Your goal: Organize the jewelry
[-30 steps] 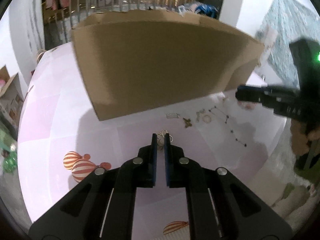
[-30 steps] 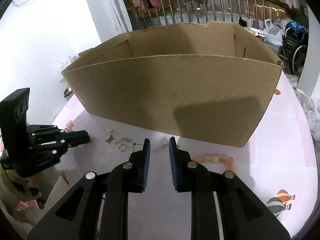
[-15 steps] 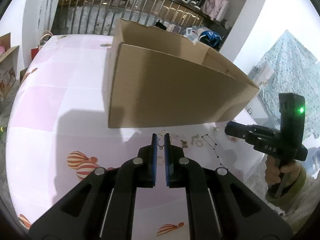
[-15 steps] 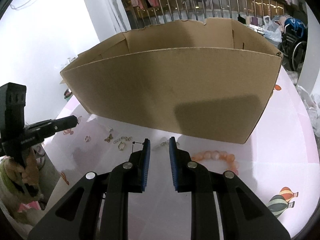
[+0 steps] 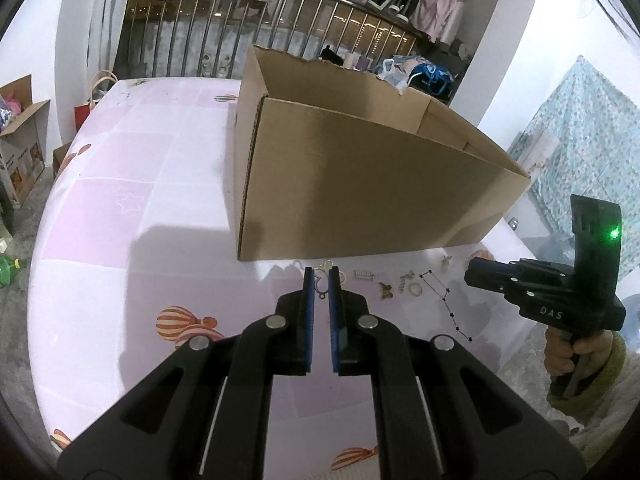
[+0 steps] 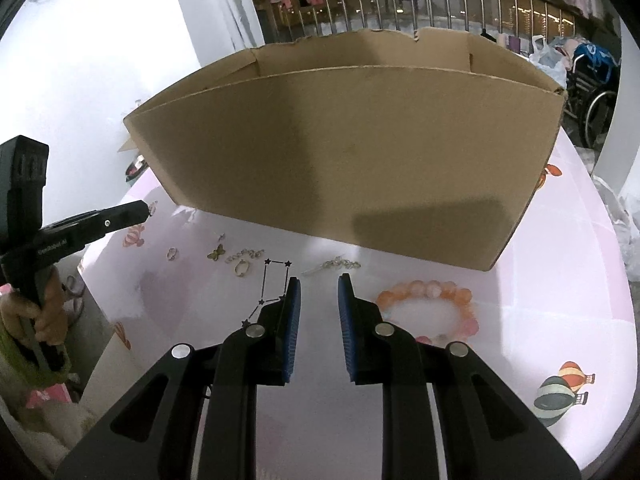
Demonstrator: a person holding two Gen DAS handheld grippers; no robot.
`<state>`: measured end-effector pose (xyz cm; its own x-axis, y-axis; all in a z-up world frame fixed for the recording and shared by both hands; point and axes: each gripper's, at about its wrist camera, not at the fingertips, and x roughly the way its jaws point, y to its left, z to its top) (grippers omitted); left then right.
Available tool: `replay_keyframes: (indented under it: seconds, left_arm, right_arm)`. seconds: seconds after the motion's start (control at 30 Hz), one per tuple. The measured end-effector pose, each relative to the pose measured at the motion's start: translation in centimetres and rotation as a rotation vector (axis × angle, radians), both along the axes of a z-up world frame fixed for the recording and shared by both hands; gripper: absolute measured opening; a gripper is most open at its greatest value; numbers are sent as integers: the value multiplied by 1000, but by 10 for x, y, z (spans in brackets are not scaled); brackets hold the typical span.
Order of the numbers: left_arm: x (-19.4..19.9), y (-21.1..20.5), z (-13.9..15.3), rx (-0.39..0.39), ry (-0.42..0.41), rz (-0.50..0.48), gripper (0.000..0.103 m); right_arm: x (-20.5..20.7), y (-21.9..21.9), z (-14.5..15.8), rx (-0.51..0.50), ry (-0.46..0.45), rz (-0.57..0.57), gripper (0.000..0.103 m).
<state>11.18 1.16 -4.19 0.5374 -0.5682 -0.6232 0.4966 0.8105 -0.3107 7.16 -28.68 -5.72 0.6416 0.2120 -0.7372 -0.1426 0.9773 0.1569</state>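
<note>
Two grippers hover over a pink table point(image 6: 560, 288) before a cardboard box point(image 6: 352, 148). At left, the left gripper point(image 5: 321, 276) has its jaws pinched narrowly together around a small earring point(image 5: 320, 285). Further right lie a butterfly charm point(image 6: 216, 253), a ring point(image 6: 241, 268), a star chain point(image 6: 269, 284) and a silver chain point(image 6: 336, 265). The right gripper point(image 6: 318, 286) stands slightly apart, holding nothing, beside an orange bead bracelet point(image 6: 430, 291).

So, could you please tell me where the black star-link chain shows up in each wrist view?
Left wrist view: the black star-link chain lies right of centre, between the left gripper and the right gripper.
Right wrist view: the chain sits just left of the left finger.
Shared landmark: the cardboard box behind it.
</note>
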Motion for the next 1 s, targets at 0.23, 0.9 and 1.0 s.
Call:
replay_keyframes:
  seconds: [0.23,0.9,1.0]
  left_arm:
    - [-1,-2,-3,15,-6,2,6]
    - [-4,-7,-7,8,-5,11,6]
    - [-4,-6,-7,5,-10,12,6]
  right_arm:
    - [12,6,0,5,12,-6,19]
    - [23,30,-8,-119,62,-132,9]
    - [22,27,-9,-98,66,-135,3]
